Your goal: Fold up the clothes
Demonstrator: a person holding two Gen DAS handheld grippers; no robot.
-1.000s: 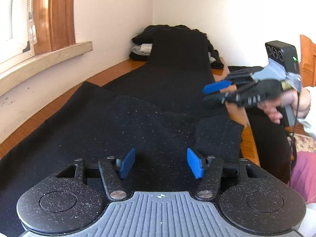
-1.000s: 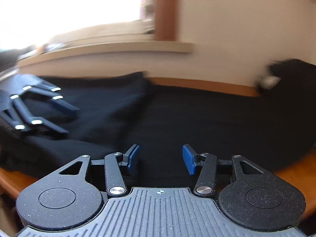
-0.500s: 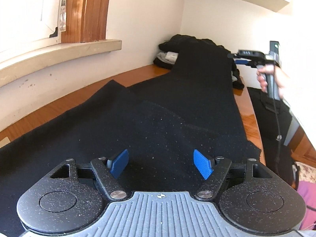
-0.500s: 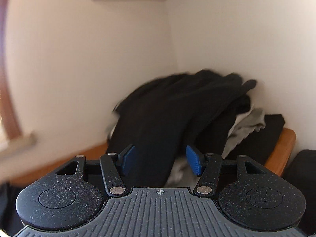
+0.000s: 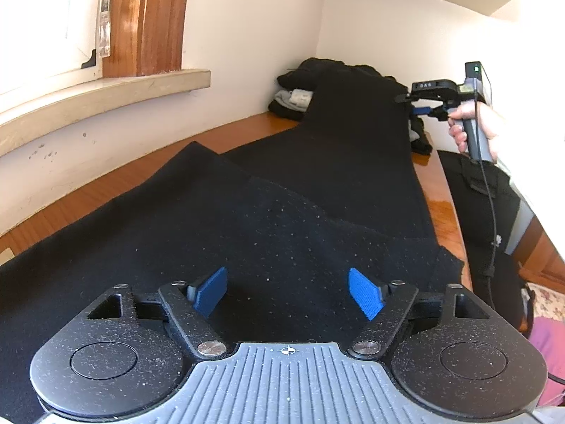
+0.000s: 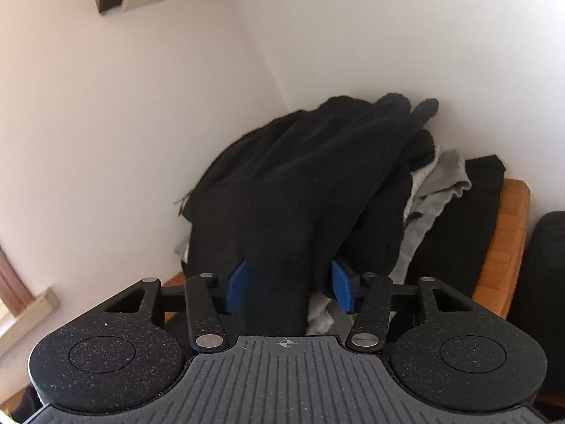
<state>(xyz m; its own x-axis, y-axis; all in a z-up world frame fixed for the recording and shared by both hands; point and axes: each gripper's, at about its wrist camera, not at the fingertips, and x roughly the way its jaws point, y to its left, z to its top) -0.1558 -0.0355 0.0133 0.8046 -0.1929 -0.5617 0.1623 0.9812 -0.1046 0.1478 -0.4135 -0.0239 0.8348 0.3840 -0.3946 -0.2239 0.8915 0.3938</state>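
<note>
Swung away from the near end since 1 second ago, the right gripper [image 6: 287, 288] is being held at the table's [image 5: 436, 190] far corner over the clothes pile [image 6: 317, 162], its jaws closing around black fabric. The left gripper [image 5: 287, 295] is opening, empty, above the black garment [image 5: 282, 212] being spread along the table.

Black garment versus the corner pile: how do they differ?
The black garment lies spread flat along the table; the pile is heaped in the corner. The garment is all black; the pile mixes black with grey and white. Both are on the table.
</note>
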